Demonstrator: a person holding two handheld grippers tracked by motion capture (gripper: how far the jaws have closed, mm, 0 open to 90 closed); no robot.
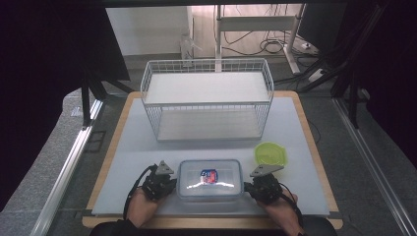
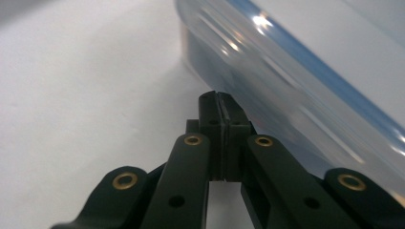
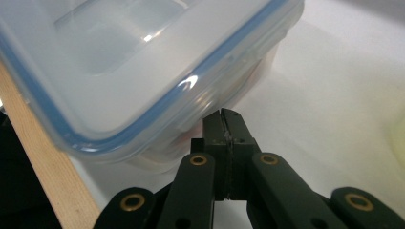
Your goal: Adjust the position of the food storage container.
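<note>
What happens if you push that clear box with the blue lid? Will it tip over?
The clear box looks low and wide with a flat base, so it would probably slide on the smooth white mat rather than tip. Its glossy plastic sides may be slippery. It seems rigid, not floppy.

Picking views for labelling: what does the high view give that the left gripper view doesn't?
High view alone: white wire rack at the back of the table, green lid near the right gripper, the red-and-blue label seen through the container's top, both hands.
Left gripper view alone: the left gripper with jaws pressed shut beside the container wall, and the blue seal up close.
Both: the clear container with its lid on, and the white tabletop.
</note>
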